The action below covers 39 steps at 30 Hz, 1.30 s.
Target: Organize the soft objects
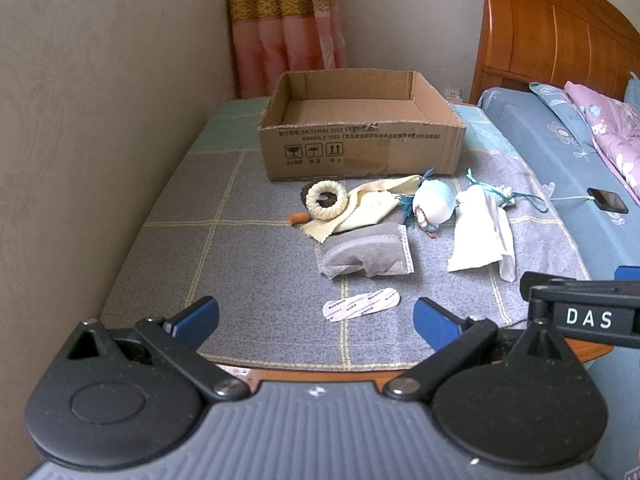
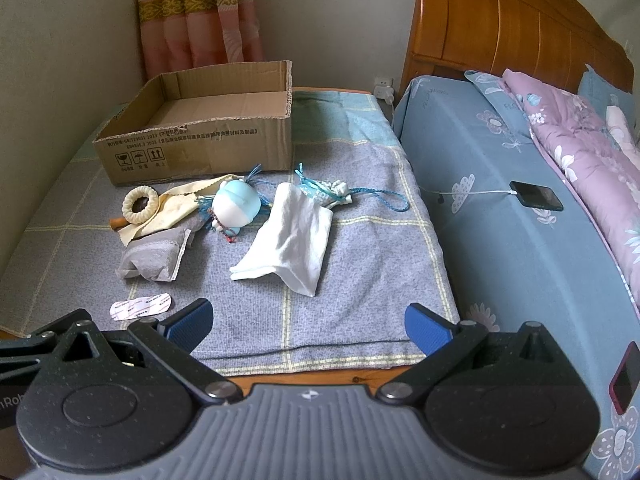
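Nothing is picked up yet: the left gripper (image 1: 316, 316) and right gripper (image 2: 308, 322) both wait wide apart by the table's near edge, so next one must reach the grey pouch (image 1: 366, 254) mid-table and carry it to the empty cardboard box (image 1: 360, 148) at the far edge.

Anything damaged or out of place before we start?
The cardboard box has a ragged, torn front rim and is empty. The soft items are all loose on the cloth in front of it, the cream ring lying on the yellow cloth. Both grippers' jaws stand open, holding nothing.
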Available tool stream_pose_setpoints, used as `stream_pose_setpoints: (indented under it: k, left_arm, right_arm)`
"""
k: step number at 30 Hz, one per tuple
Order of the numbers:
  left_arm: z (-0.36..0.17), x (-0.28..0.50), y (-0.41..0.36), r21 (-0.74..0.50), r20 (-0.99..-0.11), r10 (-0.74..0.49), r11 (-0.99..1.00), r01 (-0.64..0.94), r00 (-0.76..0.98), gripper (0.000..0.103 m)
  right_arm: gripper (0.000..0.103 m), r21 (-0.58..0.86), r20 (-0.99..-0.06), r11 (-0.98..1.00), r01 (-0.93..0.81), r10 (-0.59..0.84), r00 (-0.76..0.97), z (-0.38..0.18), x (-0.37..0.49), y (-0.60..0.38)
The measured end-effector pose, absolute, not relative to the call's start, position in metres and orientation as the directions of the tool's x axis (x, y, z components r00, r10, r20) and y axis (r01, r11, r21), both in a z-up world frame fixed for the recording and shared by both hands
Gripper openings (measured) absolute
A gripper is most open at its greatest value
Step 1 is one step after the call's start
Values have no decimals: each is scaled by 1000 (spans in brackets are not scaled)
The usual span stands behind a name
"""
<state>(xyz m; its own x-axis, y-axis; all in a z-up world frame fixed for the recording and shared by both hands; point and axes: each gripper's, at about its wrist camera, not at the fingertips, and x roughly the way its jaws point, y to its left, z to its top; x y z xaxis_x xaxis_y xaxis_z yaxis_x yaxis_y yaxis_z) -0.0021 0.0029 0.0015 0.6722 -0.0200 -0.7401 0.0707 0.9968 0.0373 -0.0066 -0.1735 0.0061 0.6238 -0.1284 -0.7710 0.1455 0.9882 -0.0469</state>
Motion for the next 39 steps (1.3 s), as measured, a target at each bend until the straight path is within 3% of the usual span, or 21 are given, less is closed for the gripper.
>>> stream_pose_setpoints:
  k: [20,39]
  left_arm:
    - [-4,7,6,64,-731,-53,987,145,680,102]
    - [-64,53,2,53,-836,-90,968,244,541,102]
  right_arm:
    - [103,-54,-762,992,115,-115,638,2,-2,-176]
    - [103,-43,-791,993,113,-103,603,-23,24,-190]
